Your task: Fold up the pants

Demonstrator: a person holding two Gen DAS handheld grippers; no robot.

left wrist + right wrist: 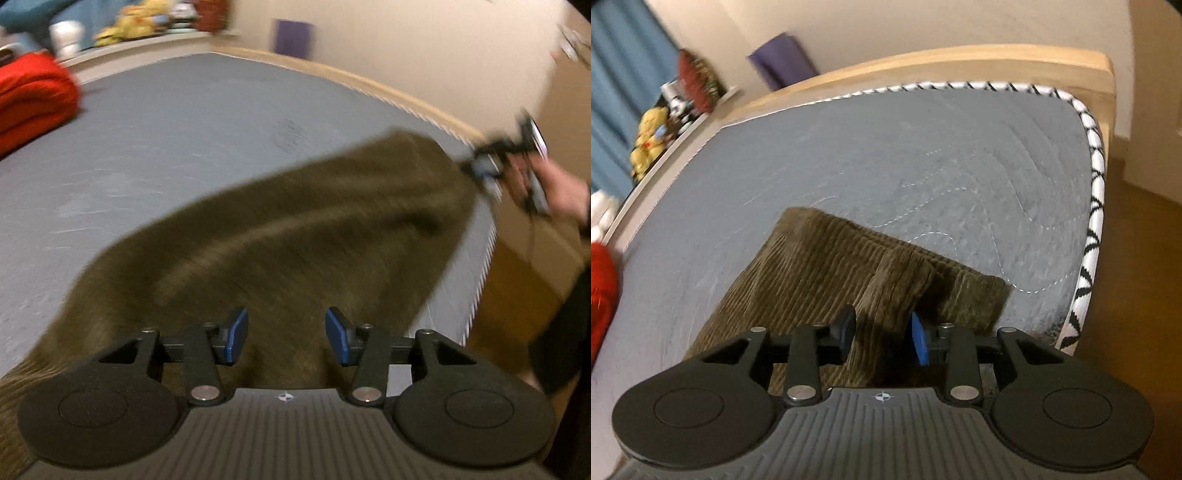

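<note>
A: Where are the pants (280, 236)?

B: Spread on the grey mattress (177, 147), olive-brown corduroy, running from the near edge toward the right side. The left wrist view is smeared with motion, so the ribbing only reads clearly in the right wrist view (827, 273).

A: And the left gripper (287, 336)?

B: Its jaws stand apart, blue pads clear of each other, hovering over the fabric with nothing pinched between them.

A: The right gripper (882, 338)?

B: Partly open. A raised fold of corduroy sits between the pads, but a gap shows at the blue pad on the right, so I can't say it is clamped. From the left wrist view the same gripper (498, 173) is a blur at the far end of the pants, held by a hand (565, 192); its fingertips can't be made out there.

A: Anything cut off?

B: The near end of the pants disappears under both gripper bodies. The red blanket (33, 99) is cropped at the left edge. The shelf toys (650, 144) are too blurred to identify.

A: Any writing?

B: None legible; a faint round mark on the mattress (288, 134) can't be read.
</note>
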